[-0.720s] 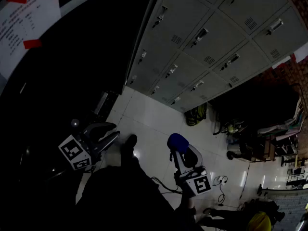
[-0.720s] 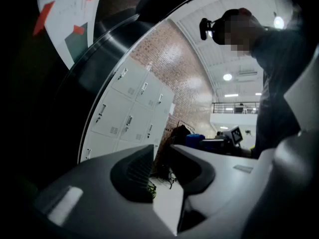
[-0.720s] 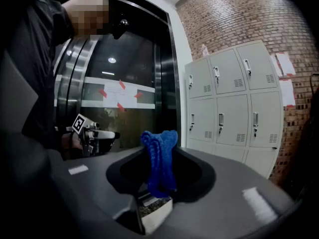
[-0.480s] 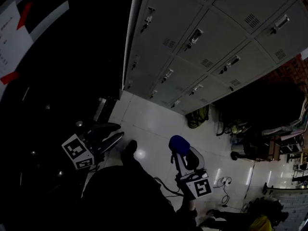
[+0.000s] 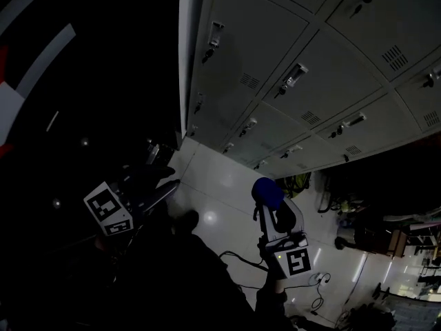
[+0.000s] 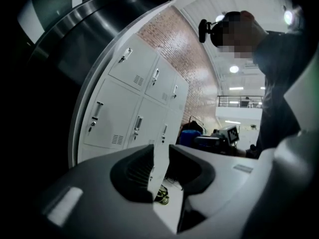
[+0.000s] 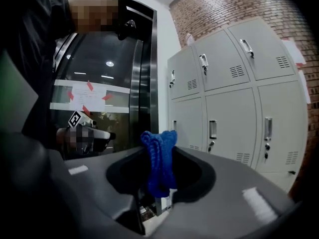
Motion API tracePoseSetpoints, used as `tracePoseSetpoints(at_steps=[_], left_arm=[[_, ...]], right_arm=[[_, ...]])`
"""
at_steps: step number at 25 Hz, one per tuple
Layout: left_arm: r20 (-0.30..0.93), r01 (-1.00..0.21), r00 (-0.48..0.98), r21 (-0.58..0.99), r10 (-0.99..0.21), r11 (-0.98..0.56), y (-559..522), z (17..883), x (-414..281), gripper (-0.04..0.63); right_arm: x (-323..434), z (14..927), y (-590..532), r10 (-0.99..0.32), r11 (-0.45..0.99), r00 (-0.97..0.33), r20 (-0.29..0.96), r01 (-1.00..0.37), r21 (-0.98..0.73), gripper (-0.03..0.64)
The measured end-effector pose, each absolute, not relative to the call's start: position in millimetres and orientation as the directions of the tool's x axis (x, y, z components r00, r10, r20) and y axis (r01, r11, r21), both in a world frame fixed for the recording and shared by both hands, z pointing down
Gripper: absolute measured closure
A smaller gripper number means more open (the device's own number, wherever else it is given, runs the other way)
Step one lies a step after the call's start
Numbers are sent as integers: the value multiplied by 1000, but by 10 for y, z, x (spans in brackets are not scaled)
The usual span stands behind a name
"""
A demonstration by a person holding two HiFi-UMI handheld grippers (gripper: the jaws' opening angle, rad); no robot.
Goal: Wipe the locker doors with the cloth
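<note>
Grey metal locker doors point(image 5: 310, 67) with handles fill the upper right of the head view. They also show in the left gripper view point(image 6: 134, 98) and the right gripper view point(image 7: 234, 98). My right gripper point(image 5: 269, 197) is held low in front of them, short of the doors, and is shut on a bunched blue cloth point(image 5: 267, 190). The cloth point(image 7: 158, 163) sticks up between the jaws of that gripper point(image 7: 159, 151). My left gripper point(image 5: 165, 181) hangs to the left by the lockers' end. Its jaws point(image 6: 160, 151) stand a narrow slit apart with nothing between them.
A dark glass door with a steel frame point(image 5: 182, 61) adjoins the lockers on the left. Glossy white floor tiles point(image 5: 213, 185) carry a cable point(image 5: 238, 259) and a yellow-green bundle point(image 5: 298, 183). Furniture point(image 5: 386, 233) stands at the right. My dark-clothed body point(image 5: 179, 281) fills the bottom.
The head view has drawn closer to the lockers, which now loom larger. Both grippers have shifted toward the locker bank. The blue cloth stays clamped in the right gripper.
</note>
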State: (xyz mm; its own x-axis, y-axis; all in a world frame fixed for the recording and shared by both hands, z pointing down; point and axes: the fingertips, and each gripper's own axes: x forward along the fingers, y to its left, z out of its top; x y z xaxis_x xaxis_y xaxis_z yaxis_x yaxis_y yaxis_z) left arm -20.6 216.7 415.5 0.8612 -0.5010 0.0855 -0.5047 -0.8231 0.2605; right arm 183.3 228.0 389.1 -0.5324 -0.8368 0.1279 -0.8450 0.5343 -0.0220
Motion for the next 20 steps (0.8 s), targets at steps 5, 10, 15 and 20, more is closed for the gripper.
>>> tracePoseSetpoints(at_steps=[5,10,15,20], left_arm=[[73,-503,861,264,-503,-823,1595,4154,-315,503],[43,-454,888,243,-458,-858,906,4193,-355,503],[10,-400,914,189,-406,-897,344,3991,-440,503],[-4,-337,939,185,-343,-923,8,3851,-557,503]], right_arm=[[1508,3706,1539,-830,552,-551,90,-834,-11,489],[1035,3474,750,-824,566,-562,70,-823,48,489],[565,3094,-154,-821,571,-570,43,-817,83,489],[142,2767,-969,-832,547,-554,-20,-827,135,488]])
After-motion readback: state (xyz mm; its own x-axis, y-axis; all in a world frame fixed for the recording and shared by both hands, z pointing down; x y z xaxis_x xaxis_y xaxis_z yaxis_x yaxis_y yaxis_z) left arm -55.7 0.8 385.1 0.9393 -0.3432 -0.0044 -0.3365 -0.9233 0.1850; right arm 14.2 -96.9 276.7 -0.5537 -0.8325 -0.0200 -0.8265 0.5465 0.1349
